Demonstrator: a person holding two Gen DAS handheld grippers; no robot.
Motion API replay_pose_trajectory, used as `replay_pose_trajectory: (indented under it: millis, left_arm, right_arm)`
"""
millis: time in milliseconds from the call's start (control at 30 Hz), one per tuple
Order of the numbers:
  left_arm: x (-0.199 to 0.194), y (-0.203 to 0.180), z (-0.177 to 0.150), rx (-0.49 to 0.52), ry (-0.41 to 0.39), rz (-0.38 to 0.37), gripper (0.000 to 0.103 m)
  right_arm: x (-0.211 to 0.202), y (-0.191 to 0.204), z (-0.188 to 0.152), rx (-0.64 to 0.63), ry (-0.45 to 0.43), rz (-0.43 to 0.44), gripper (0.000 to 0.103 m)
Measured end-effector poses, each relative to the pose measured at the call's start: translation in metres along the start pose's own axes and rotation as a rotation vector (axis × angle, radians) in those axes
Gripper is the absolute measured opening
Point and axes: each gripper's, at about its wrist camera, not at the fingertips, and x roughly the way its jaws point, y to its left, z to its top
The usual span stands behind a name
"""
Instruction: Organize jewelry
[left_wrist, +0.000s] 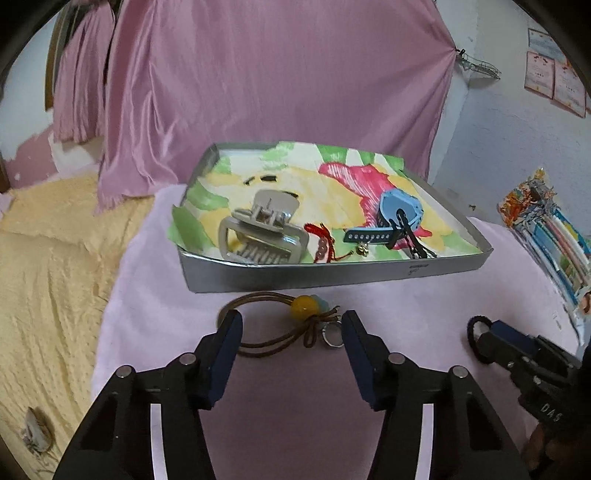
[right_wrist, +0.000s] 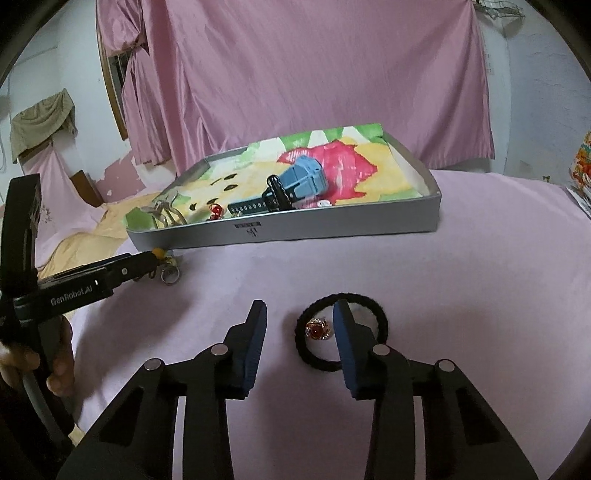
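Your two grippers hang low over the pink cloth (left_wrist: 155, 258).
Your left gripper (left_wrist: 291, 332) is half open around the brown band (left_wrist: 258, 345). Your right gripper (right_wrist: 300, 325) is open, one finger inside the black band (right_wrist: 306, 354). The tray (left_wrist: 332, 273) is just behind.

You've got a shiny pink satin curtain (left_wrist: 266, 85) hanging across the whole back, right behind the far edge of the pale pink fleece blanket (right_wrist: 461, 280) that covers the surface. Off its left edge there's a yellow textured bedspread (left_wrist: 48, 266). At its right edge you can see a stack of colourful printed packets (left_wrist: 550, 236) leaning there. Up on the white wall, top right, a few framed certificates (left_wrist: 554, 74) hang beside a small wire rack (left_wrist: 480, 68). Far left, an olive cloth (right_wrist: 40, 118) is draped over something.
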Motion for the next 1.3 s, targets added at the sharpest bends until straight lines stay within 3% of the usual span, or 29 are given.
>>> replay_pose_trajectory:
  millis: [367,433,600,1300]
  left_arm:
    - [0.017,-0.001,0.001,-0.019,0.079,-0.026,0.036]
    - [0.017,-0.002,0.001,-0.015,0.079,-0.020,0.024]
    - [0.017,-0.006,-0.001,0.003,0.082,-0.022,0.010]
    - [0.010,-0.025,-0.016,0.023,0.074,-0.081,0.006]
  right_arm:
    - [0.012,0.005,-0.002,-0.016,0.051,0.034,0.014]
    - [0.013,0.008,-0.003,-0.027,0.053,0.044,0.013]
    - [0.014,0.010,-0.005,-0.038,0.051,0.059,0.010]
    - [0.024,0.006,0.006,-0.020,0.100,0.064,0.009]
